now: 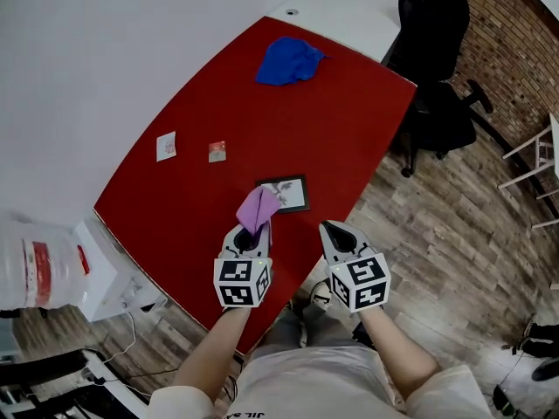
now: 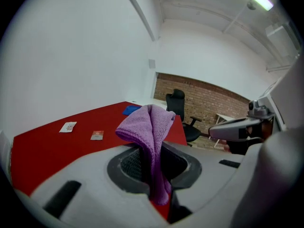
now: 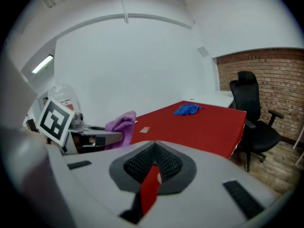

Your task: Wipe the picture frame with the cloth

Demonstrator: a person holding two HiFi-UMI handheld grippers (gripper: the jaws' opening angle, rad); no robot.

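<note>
A small black picture frame (image 1: 286,192) lies flat on the red table (image 1: 349,129), close to its near edge. My left gripper (image 1: 254,231) is shut on a purple cloth (image 1: 258,208), which bunches up above the jaws and covers the frame's near-left corner in the head view. In the left gripper view the purple cloth (image 2: 149,127) hangs down between the jaws of the left gripper (image 2: 152,167). My right gripper (image 1: 333,230) hovers just off the table's near edge, right of the frame, shut and holding nothing. The frame does not show in either gripper view.
A crumpled blue cloth (image 1: 290,60) lies at the table's far end. Two small cards (image 1: 166,146) (image 1: 217,151) lie at the left side. A black office chair (image 1: 437,59) stands to the right, a water bottle (image 1: 39,269) on the floor to the left.
</note>
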